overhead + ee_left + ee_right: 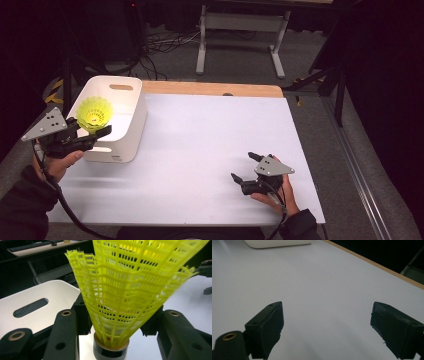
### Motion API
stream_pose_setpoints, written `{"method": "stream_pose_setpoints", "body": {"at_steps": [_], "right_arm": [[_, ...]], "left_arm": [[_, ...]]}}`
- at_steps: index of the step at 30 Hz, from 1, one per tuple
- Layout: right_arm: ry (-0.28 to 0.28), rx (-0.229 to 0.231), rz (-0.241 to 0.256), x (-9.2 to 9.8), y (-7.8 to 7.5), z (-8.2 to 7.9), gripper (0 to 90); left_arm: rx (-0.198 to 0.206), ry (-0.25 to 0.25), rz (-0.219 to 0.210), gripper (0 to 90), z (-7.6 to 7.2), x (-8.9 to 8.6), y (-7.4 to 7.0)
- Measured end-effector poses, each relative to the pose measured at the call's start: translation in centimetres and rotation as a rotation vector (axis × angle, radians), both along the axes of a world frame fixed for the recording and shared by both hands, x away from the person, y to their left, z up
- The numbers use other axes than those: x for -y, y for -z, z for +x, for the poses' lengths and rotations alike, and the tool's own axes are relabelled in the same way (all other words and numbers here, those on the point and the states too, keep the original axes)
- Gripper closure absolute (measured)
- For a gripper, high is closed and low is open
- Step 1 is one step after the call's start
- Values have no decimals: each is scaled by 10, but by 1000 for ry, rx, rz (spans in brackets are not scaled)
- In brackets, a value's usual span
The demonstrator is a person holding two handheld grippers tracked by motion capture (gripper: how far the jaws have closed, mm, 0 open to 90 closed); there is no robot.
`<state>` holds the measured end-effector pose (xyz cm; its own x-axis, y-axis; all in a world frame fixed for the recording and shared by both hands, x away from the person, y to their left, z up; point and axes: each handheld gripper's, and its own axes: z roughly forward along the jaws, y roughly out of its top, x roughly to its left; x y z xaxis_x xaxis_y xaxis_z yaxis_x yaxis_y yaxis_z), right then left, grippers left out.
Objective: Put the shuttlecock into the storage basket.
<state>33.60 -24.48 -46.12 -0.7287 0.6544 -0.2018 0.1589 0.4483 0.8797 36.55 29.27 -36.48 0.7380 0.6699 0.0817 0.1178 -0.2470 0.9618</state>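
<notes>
A yellow plastic shuttlecock (94, 113) (130, 292) is held in my left gripper (90, 129) (113, 325), whose jaws are shut on the lower skirt just above the cork base. It hangs over the near left part of a white bin (131, 125) (37, 300) at the table's left side. My right gripper (246, 167) (327, 327) rests low on the white table top (210, 150) at the front right. It stands open with nothing between its jaws.
The bin has a handle slot (121, 87) in its far wall. A wooden strip (210, 89) runs along the table's far edge. Beyond it stand a table frame (240, 35) and floor cables (160, 45).
</notes>
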Motion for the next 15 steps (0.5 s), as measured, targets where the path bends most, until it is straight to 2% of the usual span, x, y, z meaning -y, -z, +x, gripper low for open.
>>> {"method": "stream_pose_setpoints", "body": {"at_steps": [2,5,10,15], "right_arm": [[-3,-3,-4,-1,0,1,127],[-7,-6,-4,-1,0,1,127],[-6,-7,-6,-1,0,3,127],[-13,-10,-11,-2,0,4,127]], "left_arm": [[2,-6,12,529,3,0,-3],[-8,-1,-8,530,8,-2,-6],[-16,0,28,526,17,2,-9],[-42,13,-5,527,26,4,-10]]}}
